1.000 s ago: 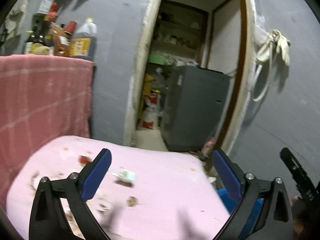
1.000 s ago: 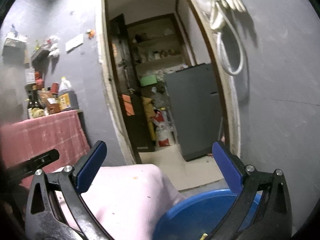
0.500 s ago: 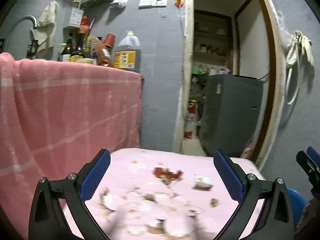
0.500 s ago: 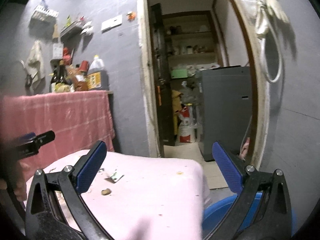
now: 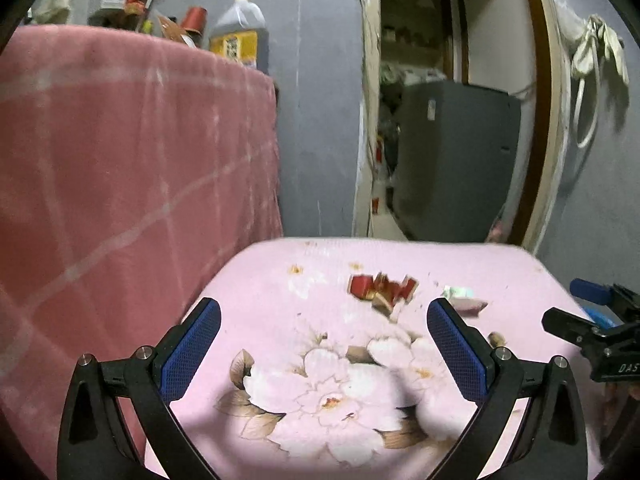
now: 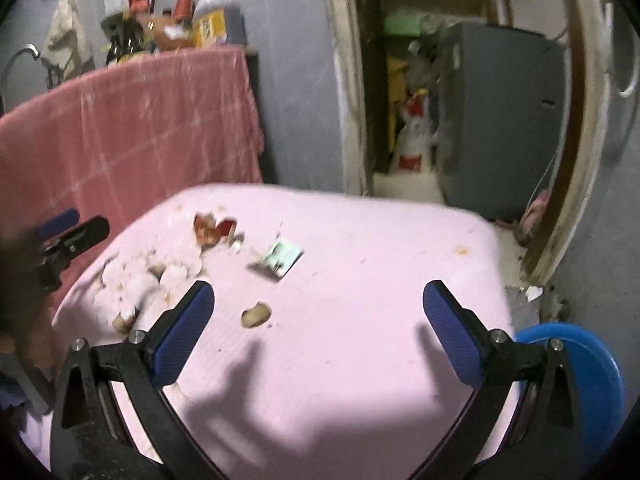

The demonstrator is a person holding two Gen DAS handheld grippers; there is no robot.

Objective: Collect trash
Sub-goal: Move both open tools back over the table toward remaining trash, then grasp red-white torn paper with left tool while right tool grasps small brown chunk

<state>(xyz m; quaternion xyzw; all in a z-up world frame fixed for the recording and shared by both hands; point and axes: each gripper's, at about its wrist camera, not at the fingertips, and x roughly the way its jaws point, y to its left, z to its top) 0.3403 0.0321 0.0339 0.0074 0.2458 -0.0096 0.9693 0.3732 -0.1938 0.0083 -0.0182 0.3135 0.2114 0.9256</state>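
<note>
Trash lies on a pink flowered cloth [image 5: 280, 292] over a low table. A torn red wrapper [image 5: 380, 287] [image 6: 212, 228], a crumpled pale green paper [image 5: 460, 298] [image 6: 280, 258] and a small brown scrap [image 6: 256, 314] [image 5: 497, 338] lie on it. My left gripper [image 5: 322, 354] is open and empty above the near flower print, short of the red wrapper. My right gripper [image 6: 318, 328] is open and empty above the cloth, the brown scrap near its left finger. Each gripper shows at the edge of the other's view.
A blue bin [image 6: 580, 376] stands on the floor at the table's right. A pink checked cloth [image 5: 120, 160] covers a higher counter on the left, with bottles [image 5: 236, 32] on top. An open doorway [image 5: 440, 120] with a grey cabinet lies behind.
Both views have tilted down and moved in over the table. The trash now sits closer to both grippers. Both grippers stay open.
</note>
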